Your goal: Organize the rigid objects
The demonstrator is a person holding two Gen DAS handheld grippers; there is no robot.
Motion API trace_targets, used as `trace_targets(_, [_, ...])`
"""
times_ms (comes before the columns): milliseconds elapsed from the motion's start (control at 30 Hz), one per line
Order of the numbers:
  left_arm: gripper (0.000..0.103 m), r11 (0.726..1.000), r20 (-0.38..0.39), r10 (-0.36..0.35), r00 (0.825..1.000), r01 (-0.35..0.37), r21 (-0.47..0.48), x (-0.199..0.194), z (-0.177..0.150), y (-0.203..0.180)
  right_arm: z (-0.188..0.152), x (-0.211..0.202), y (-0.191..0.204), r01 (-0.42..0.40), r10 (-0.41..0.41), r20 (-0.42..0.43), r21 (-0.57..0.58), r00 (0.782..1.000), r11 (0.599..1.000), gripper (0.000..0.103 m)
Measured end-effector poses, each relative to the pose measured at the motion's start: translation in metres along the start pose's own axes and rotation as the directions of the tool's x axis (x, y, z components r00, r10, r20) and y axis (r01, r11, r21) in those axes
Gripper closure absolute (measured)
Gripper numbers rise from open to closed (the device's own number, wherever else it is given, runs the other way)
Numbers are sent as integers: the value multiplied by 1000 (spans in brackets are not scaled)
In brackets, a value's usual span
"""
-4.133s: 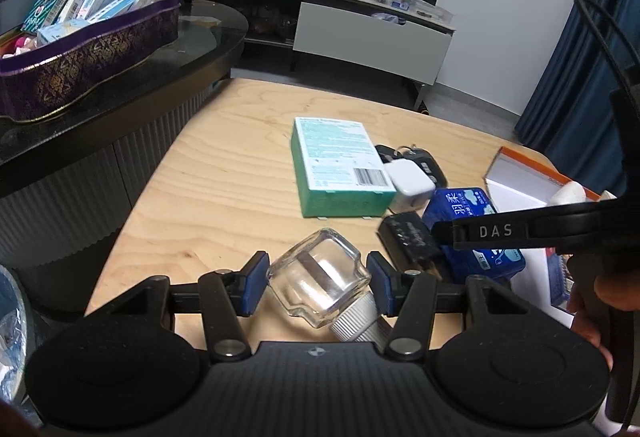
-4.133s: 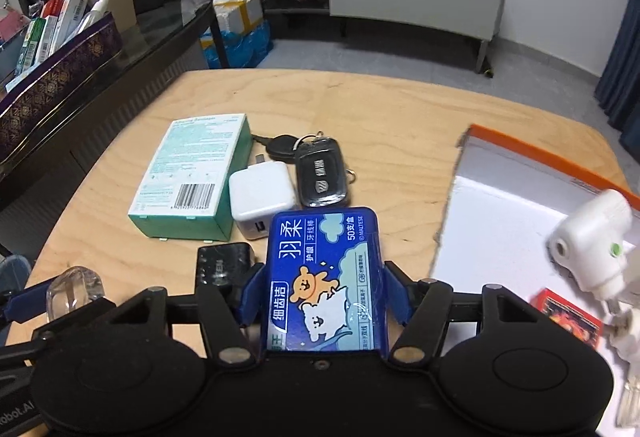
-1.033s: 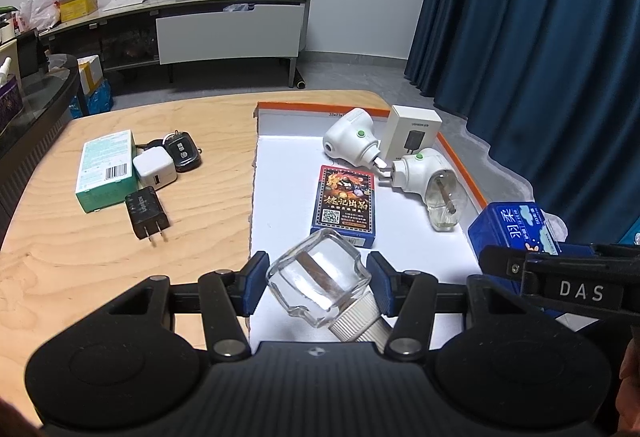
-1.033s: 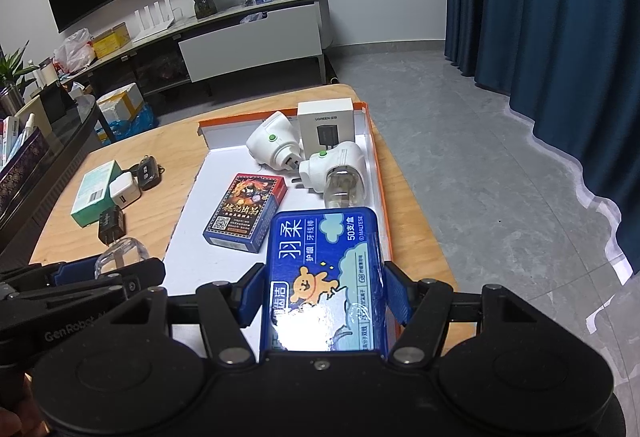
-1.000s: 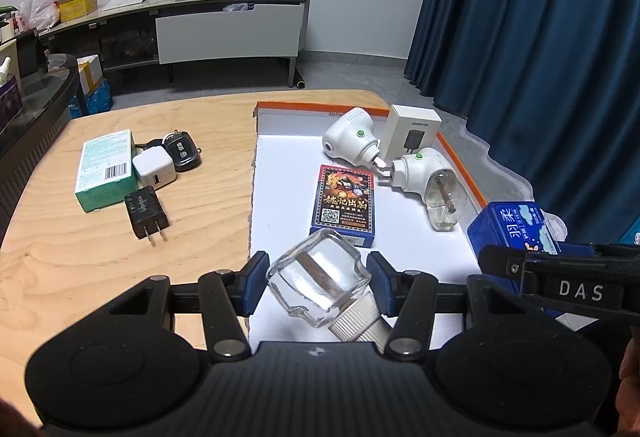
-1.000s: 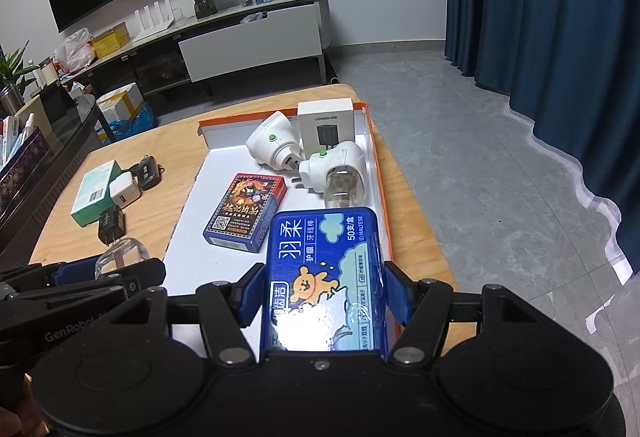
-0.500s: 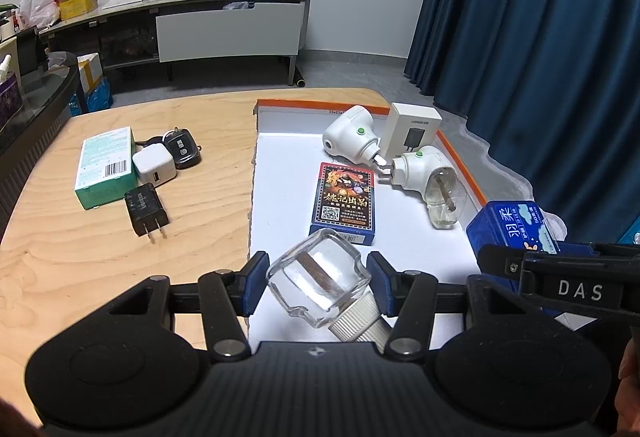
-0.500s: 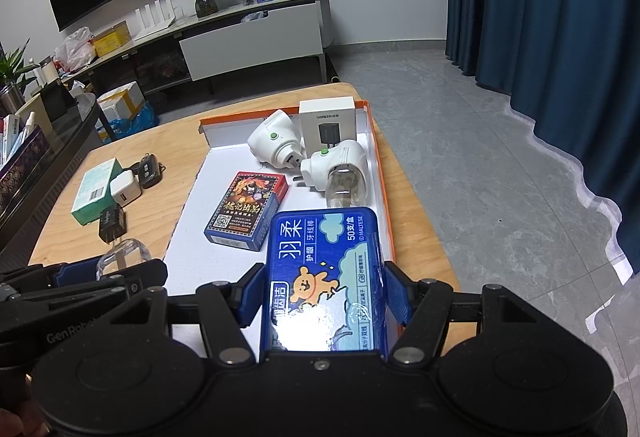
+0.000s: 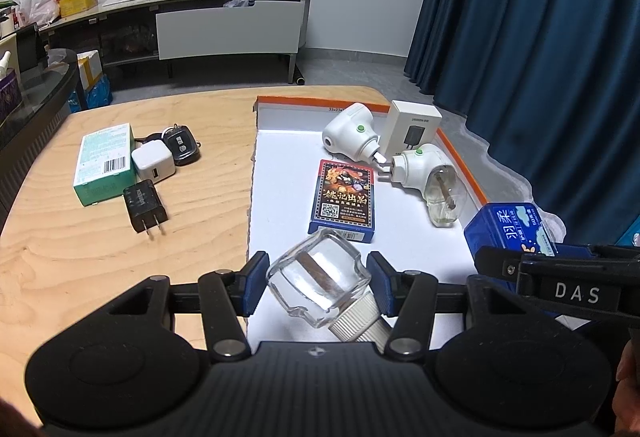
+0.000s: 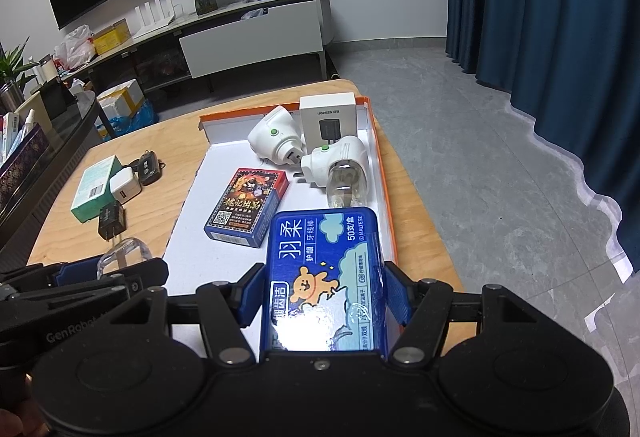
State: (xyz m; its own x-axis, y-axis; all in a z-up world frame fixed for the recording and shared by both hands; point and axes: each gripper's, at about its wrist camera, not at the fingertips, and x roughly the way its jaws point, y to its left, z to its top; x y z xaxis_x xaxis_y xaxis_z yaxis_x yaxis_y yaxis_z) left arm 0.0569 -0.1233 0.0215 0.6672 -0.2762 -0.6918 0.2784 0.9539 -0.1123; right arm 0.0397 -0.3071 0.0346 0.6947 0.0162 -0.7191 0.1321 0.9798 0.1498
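Both hands hang over the near end of the white tray point(image 9: 280, 173), each already loaded, so this looks to me like the pause before setting things down among what is sorted there. The left gripper point(image 9: 318, 283) has its blue pads clamped on a clear glass bottle point(image 9: 316, 277), tilted with its ribbed white neck toward the handle at five o'clock; gripping the flat sides probably keeps the slick glass from rolling. The right gripper point(image 10: 324, 293) is closed on a blue floss-pick box point(image 10: 324, 277), held by its long edges, flat and face up, which should let it drop straight onto the tray floor. The tray's far end, at twelve o'clock, holds two white plug-in devices point(image 9: 352, 137), a white charger box point(image 9: 414, 129) and a card pack point(image 9: 344, 197), leaving the near end free. Only the left view gives a clear look at the table at ten o'clock: a green box point(image 9: 106, 163), a white adapter point(image 9: 154, 167), a key fob point(image 9: 182, 149) and a black plug point(image 9: 145, 205) not yet gathered. The right view shows the floss box's printed lid and how close the tray's orange rim point(image 10: 384, 197) runs to the table edge at one o'clock, which I would mind when releasing.
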Motion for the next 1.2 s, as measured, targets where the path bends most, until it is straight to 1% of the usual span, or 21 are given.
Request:
trace_targets(933, [49,1000,-16,-7,1000,7,5,4,-3,-4,0,3,-1,0,0,-9,2,1000,1000,29])
trace_targets(1200, [49,1000,-26,-11,1000,11,10,7,-4,-5,-5,8,-4,3,-3,-17,9,1000,1000,29])
